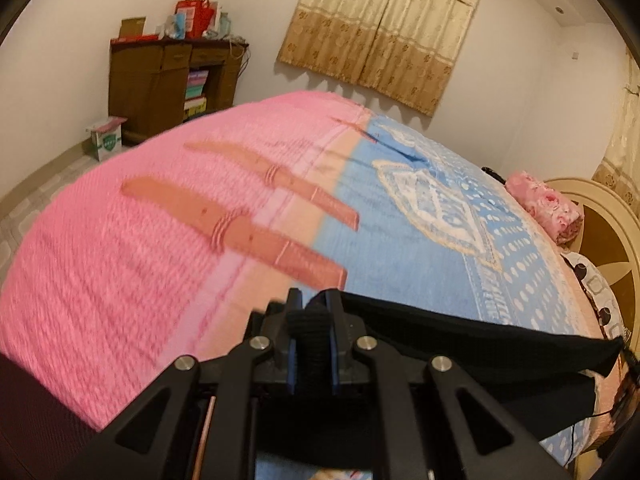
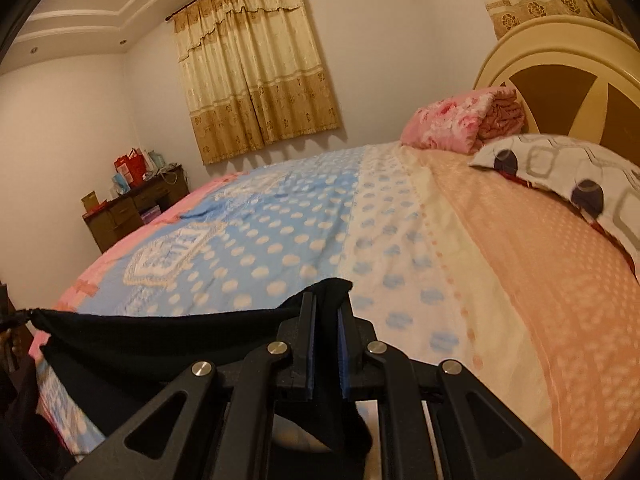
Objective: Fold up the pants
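No text you could read shows in either wrist view. The white cardboard box (image 1: 105, 139) on the floor by the wooden cabinet (image 1: 168, 88) carries a green shield emblem, its lettering too blurred to make out. The red bags (image 1: 196, 16) atop that cabinet bear print that stays illegible.

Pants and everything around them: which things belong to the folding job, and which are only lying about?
Belonging to the job:
black pants
left gripper, shut on them
right gripper, shut on them
bed cover beneath

Only lying about:
rolled pink blanket
patterned pillow
wooden cabinet
curtains
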